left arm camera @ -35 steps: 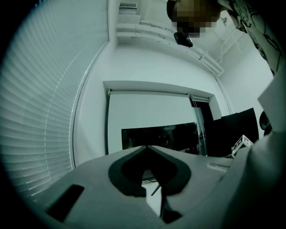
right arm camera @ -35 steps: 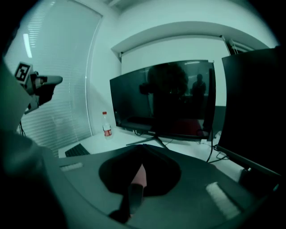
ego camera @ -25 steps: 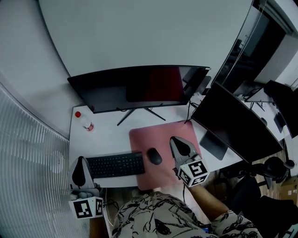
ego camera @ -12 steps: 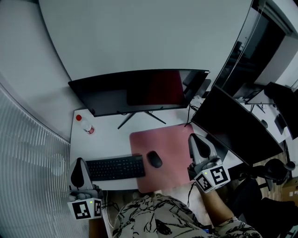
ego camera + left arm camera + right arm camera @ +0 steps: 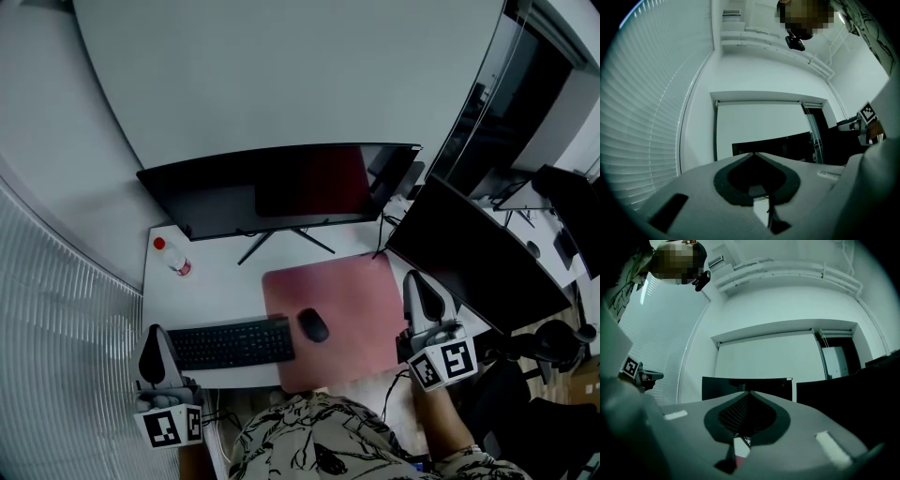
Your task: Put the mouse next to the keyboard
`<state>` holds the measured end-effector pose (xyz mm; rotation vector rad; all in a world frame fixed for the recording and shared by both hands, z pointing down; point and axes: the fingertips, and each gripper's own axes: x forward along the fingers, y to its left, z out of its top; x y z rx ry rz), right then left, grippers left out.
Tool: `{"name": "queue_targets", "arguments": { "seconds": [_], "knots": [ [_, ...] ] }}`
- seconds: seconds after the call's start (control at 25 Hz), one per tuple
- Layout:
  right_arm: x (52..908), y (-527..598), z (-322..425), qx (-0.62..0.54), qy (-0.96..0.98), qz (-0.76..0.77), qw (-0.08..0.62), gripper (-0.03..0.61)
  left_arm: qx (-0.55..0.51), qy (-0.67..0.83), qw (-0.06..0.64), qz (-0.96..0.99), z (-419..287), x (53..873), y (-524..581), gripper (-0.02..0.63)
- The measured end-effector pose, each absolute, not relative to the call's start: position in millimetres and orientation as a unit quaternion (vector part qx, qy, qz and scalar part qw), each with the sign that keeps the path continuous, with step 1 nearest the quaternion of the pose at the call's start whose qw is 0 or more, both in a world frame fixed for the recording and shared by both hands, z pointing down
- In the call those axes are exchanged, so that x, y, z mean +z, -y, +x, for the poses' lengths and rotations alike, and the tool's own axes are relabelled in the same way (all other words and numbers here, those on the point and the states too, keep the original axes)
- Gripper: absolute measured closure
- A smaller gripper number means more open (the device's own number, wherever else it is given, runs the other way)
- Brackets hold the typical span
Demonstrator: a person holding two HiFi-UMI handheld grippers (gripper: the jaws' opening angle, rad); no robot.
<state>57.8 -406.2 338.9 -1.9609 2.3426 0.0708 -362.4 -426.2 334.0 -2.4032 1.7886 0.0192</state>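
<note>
Small black mouse [image 5: 312,325] lies beside flat black keyboard [image 5: 232,342]; we judge placement done. Left gripper [image 5: 153,339], right gripper [image 5: 419,286] pressed together, empty; no move needed.

Two monitors [image 5: 281,187] [image 5: 469,267], one keyboard [image 5: 232,342], one mouse [image 5: 313,325], one pad [image 5: 349,298], perhaps one bottle [image 5: 172,255]

Left tongs [image 5: 753,155]: jaws together at the tips, nothing between them. Beyond the tips, a dark monitor [image 5: 774,143] stands before a pale wall panel [image 5: 759,121]. Slatted blinds [image 5: 647,93] fill the left side. At the right edge a marker cube [image 5: 867,112] is visible, well apart from the tongs.
</note>
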Motion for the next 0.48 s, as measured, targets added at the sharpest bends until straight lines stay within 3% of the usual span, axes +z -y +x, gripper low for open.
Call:
{"name": "queue_targets", "arguments": {
  "seconds": [0.48],
  "knots": [
    [346.6, 402.3, 69.6, 0.036, -0.752, -0.657, 0.033, 0.572, -0.004, -0.608, 0.065, -0.791, -374.9, 342.9, 427.6, 0.617]
  ]
}}
